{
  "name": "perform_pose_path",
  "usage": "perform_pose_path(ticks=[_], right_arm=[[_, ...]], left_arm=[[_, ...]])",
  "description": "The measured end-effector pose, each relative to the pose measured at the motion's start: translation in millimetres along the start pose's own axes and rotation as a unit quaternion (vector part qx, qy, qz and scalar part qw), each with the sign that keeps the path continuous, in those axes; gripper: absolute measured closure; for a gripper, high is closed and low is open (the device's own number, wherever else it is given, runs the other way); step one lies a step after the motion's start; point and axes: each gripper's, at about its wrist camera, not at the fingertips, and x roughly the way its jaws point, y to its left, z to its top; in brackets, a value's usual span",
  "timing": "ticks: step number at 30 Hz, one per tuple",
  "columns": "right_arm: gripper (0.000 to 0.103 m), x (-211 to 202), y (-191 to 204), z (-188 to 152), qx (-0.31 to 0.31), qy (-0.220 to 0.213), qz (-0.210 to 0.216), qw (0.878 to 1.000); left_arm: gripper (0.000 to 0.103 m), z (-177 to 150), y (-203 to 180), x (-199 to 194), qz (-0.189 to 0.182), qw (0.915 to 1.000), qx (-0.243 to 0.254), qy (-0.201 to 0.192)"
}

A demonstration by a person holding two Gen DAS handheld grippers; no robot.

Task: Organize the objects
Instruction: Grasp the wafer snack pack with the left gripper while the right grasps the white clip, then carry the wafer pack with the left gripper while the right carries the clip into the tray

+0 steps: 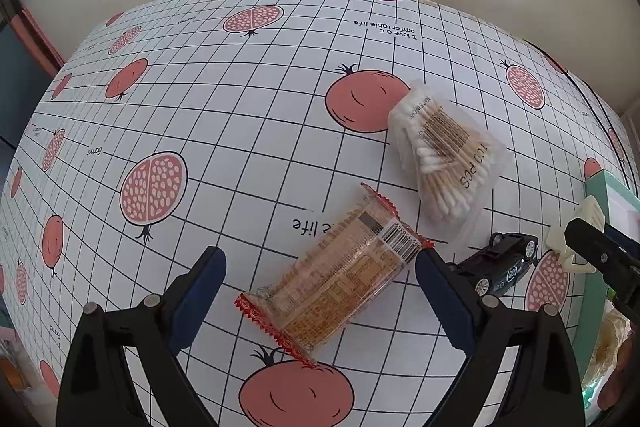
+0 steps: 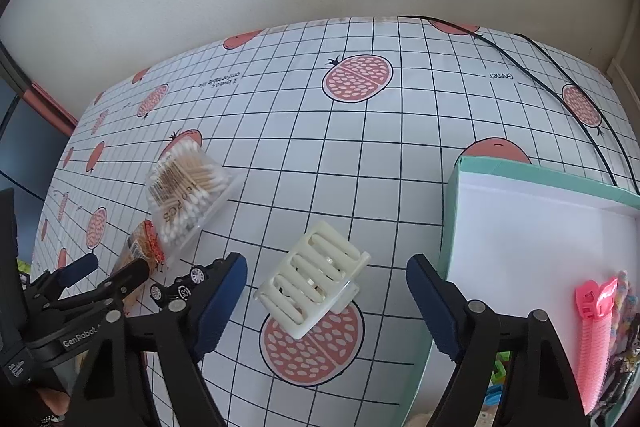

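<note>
A cracker packet (image 1: 340, 277) with red crimped ends lies on the pomegranate tablecloth between the fingers of my open left gripper (image 1: 320, 267). A bag of cotton swabs (image 1: 444, 151) lies beyond it, and a small black toy car (image 1: 500, 267) sits to its right. My right gripper (image 2: 326, 279) is open around a cream hair claw clip (image 2: 312, 283) that rests on the cloth. The swab bag (image 2: 188, 187), the packet's end (image 2: 140, 247), the car (image 2: 180, 285) and the left gripper (image 2: 108, 277) show at the left of the right wrist view.
A mint-green box (image 2: 520, 227) with a white inside stands at the right, holding a pink hair clip (image 2: 596, 323) and other hair items. Black cables (image 2: 560, 95) run across the table's far right. A wall rises behind the table.
</note>
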Motion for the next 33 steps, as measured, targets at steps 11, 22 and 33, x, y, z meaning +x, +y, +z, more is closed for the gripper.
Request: perform_pose_path(ticks=[11,22,33], right_arm=[[0.053,-0.8,-0.1,-1.1,-0.009,0.003,0.002,1.000],[0.070,-2.0,-7.0,-1.7,-0.009,0.005,0.005,1.000],[0.070,-1.8,-8.5,-1.1,-0.011,0.006,0.008,1.000]], left_arm=[[0.031,1.3,2.7,2.1,-0.016,0.9996,0.021,-0.007],[0.056,-0.7,6.4,10.0,-0.028,0.9992,0.024,0.013],[0.064,-0.3,15.7,10.3,-0.031,0.9991,0.029,0.009]])
